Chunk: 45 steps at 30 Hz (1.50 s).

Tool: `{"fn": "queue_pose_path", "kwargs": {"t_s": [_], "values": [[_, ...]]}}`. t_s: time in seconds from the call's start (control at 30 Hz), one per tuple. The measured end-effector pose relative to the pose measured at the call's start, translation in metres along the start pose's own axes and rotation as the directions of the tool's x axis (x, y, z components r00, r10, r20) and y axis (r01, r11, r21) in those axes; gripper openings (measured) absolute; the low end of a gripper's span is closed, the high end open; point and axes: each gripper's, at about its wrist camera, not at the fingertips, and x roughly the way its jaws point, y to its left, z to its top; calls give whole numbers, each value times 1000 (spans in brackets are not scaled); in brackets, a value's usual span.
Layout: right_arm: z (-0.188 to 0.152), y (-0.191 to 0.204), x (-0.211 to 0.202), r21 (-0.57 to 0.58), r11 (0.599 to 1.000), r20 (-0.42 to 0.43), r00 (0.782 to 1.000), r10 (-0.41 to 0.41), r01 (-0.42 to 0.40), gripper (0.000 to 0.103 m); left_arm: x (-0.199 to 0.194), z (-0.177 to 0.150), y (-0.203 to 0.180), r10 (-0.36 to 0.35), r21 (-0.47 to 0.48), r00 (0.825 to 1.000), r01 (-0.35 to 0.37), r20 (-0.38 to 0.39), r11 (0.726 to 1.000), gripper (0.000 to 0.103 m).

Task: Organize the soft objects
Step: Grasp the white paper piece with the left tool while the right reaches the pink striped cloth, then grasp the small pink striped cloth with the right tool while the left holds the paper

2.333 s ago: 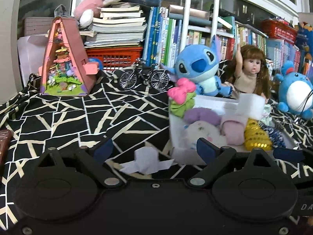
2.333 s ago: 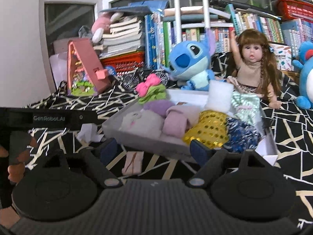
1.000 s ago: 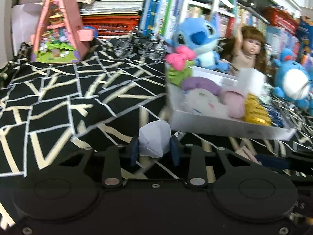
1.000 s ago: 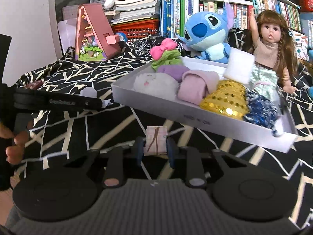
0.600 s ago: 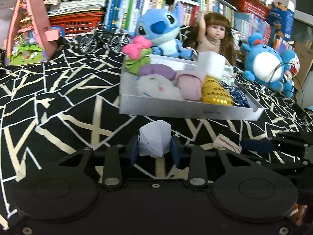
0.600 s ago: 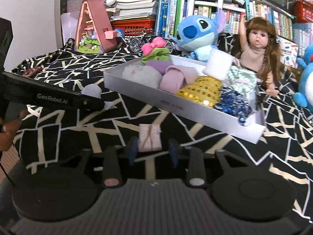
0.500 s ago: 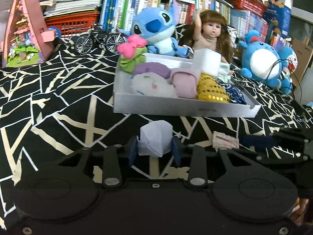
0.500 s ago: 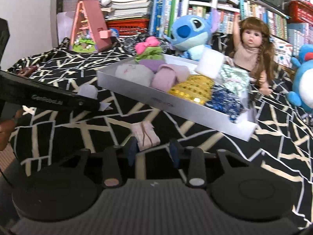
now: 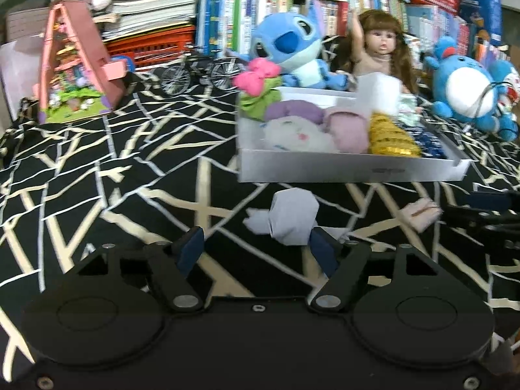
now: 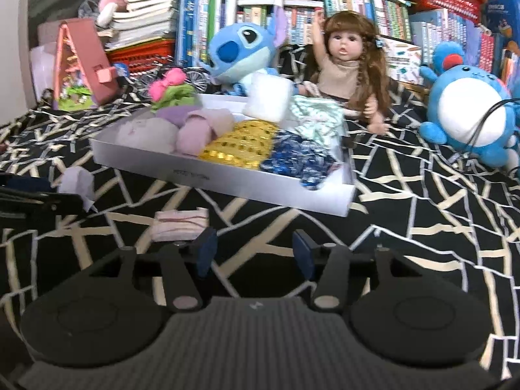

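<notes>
White cloth bundle [image 9: 294, 216]: lies on the black patterned cloth [image 9: 130, 175], just in front of the tray's near wall and between the spread fingers of the left gripper; it seems to touch the right-hand finger, though the contact is hard to confirm. In the right wrist view it shows at the far left [image 10: 77, 180].
Pink folded cloth [image 10: 180, 223]: lies flat on the patterned cloth, just beyond the left-hand finger of the right gripper and outside the gap between the fingers. In the left wrist view it sits to the right [image 9: 421, 214], near the tray's front corner.
Left gripper [image 9: 256, 252]: fingers spread wide, gripping nothing.
Right gripper [image 10: 252, 253]: fingers spread apart, with bare patterned cloth between them.
White tray [image 10: 227, 183]: rests on the patterned cloth beyond both loose pieces and holds a row of soft items.
Tray contents: a pink bow on green fabric [image 10: 169, 92] at the far left corner, a pale plush [image 9: 299, 135], a mauve rolled cloth [image 10: 203, 126], a gold sequinned piece [image 10: 242, 144], a blue shiny piece [image 10: 299, 159] and a white block [image 10: 268, 97] leaning at the back.
Behind the tray: a blue plush [image 10: 242, 52] and a doll [image 10: 346, 61] with one arm raised.
Right of the tray: a round blue-and-white plush [image 10: 471, 113].
Far left: a pink toy house [image 9: 73, 71] and a small model bicycle [image 9: 198, 71].
Backdrop: shelves of books [image 10: 357, 9].
</notes>
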Motion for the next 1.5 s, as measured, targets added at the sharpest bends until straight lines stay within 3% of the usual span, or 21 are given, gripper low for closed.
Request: {"fn": "queue_pose_path", "kwargs": {"t_s": [0.2, 0.3, 0.4, 0.57, 0.63, 0.7, 0.73, 0.77, 0.87, 0.97, 1.1, 1.17, 1.5], "values": [[2, 12, -4, 28, 997, 19, 997, 73, -74, 75, 0, 3, 18, 59, -67, 998, -60, -4, 996, 75], [3, 19, -3, 38, 994, 28, 995, 97, -98, 76, -3, 5, 28, -4, -171, 1000, 3, -6, 985, 79], [3, 25, 0, 38, 994, 31, 994, 102, -103, 77, -4, 8, 34, -71, -281, 998, 68, 2, 957, 82], [2, 31, 5, 53, 996, 40, 997, 72, -74, 77, 5, 13, 30, -47, -376, 999, 47, 10, 925, 83], [2, 32, 8, 51, 997, 44, 997, 56, -58, 77, 9, 14, 28, -35, -404, 999, 42, 25, 914, 74], [2, 33, 11, 51, 998, 38, 998, 46, -48, 77, 14, 15, 25, -25, -421, 999, 34, 28, 907, 59], [2, 34, 13, 54, 998, 34, 998, 44, -46, 77, 16, 16, 23, -21, -423, 999, 32, 29, 906, 46], [2, 34, 14, 55, 998, 31, 999, 41, -43, 77, 18, 17, 22, -19, -422, 999, 29, 28, 906, 41], [1, 36, 17, 50, 998, 32, 999, 35, -36, 77, 21, 16, 19, -21, -416, 1000, 26, 16, 909, 37], [1, 37, 16, 32, 999, 35, 999, 36, -37, 76, 19, 15, 15, -23, -380, 999, 31, 27, 924, 36], [1, 39, 15, 11, 999, 38, 999, 36, -36, 53, 13, 15, 9, -8, -324, 999, 23, 49, 946, 36], [1, 39, 14, 12, 999, 43, 998, 40, -40, 49, 9, 15, 7, -2, -300, 998, 21, 63, 954, 36], [4, 39, 6, 14, 999, 78, 996, 51, -52, 49, -9, 13, -12, 5, -147, 991, 15, 136, 989, 36]]}}
